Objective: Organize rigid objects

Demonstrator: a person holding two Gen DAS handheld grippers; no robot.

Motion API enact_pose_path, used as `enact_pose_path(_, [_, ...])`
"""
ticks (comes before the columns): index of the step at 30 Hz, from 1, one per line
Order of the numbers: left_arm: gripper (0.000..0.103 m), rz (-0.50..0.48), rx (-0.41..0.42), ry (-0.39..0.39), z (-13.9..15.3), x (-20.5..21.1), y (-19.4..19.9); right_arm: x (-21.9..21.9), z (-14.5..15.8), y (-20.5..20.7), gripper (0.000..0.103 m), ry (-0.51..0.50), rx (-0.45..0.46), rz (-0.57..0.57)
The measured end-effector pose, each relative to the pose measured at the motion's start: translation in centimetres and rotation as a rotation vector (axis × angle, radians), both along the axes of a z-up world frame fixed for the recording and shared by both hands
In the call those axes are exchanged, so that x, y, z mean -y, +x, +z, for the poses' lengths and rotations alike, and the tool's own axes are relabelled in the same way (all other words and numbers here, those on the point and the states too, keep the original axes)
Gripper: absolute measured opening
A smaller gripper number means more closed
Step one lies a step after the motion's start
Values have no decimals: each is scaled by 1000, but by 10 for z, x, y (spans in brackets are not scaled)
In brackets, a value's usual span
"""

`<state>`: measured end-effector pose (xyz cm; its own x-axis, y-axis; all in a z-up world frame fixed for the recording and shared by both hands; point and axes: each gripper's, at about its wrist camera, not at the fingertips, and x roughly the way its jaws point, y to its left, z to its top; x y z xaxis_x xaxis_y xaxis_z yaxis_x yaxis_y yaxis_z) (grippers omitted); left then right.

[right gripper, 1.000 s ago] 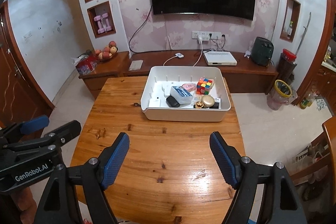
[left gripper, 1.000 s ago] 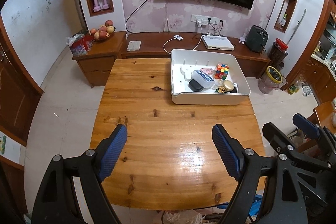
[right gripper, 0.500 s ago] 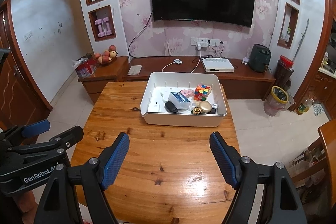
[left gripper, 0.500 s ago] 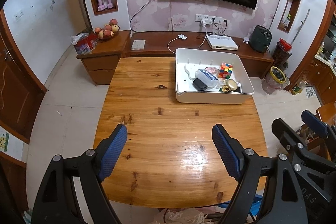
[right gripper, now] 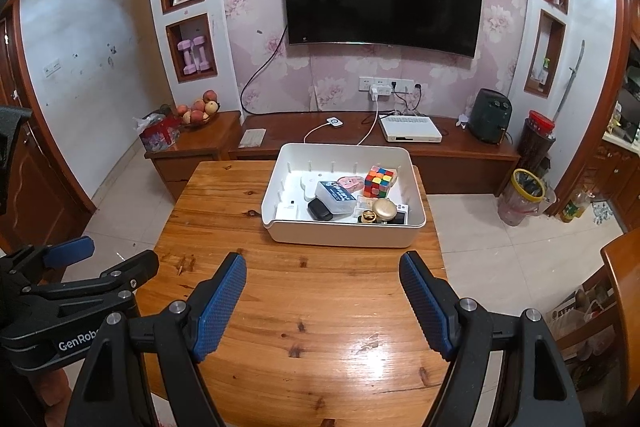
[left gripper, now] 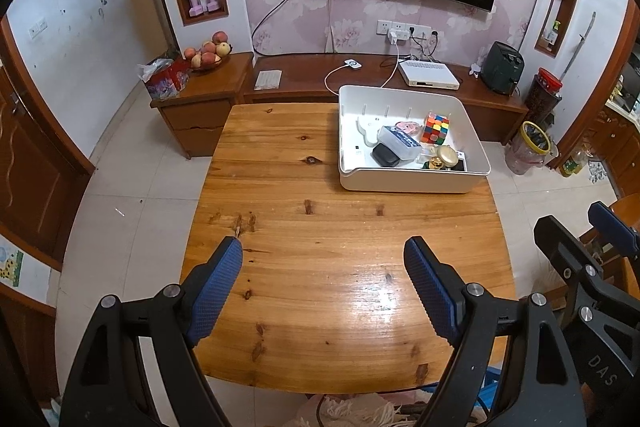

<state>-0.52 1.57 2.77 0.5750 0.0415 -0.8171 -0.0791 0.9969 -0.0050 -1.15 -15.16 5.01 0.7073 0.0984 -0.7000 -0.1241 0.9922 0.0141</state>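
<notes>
Left wrist view shows the wooden table (left gripper: 320, 267) bare except for a white bin (left gripper: 412, 183) standing at its far right corner. Inside the bin lie a colour cube (left gripper: 436, 128), a clear box with a dark label (left gripper: 400, 143), a black case (left gripper: 386, 155), a gold round tin (left gripper: 448, 155) and a few smaller pieces, too small to name. The left gripper (left gripper: 322, 287) hangs over the near edge, jaws wide and holding nothing. From the right wrist, the right gripper (right gripper: 322, 301) also stands wide and empty, near the table's middle, well short of the bin. With nothing loose on the tabletop, gathering looks done; what may remain is sorting inside the bin
</notes>
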Motion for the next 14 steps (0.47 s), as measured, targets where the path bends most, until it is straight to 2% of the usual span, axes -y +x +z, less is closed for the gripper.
enact_pose_path(14, [85,-1,5,9,2,3,0,7,2,2,80,6,2,-6])
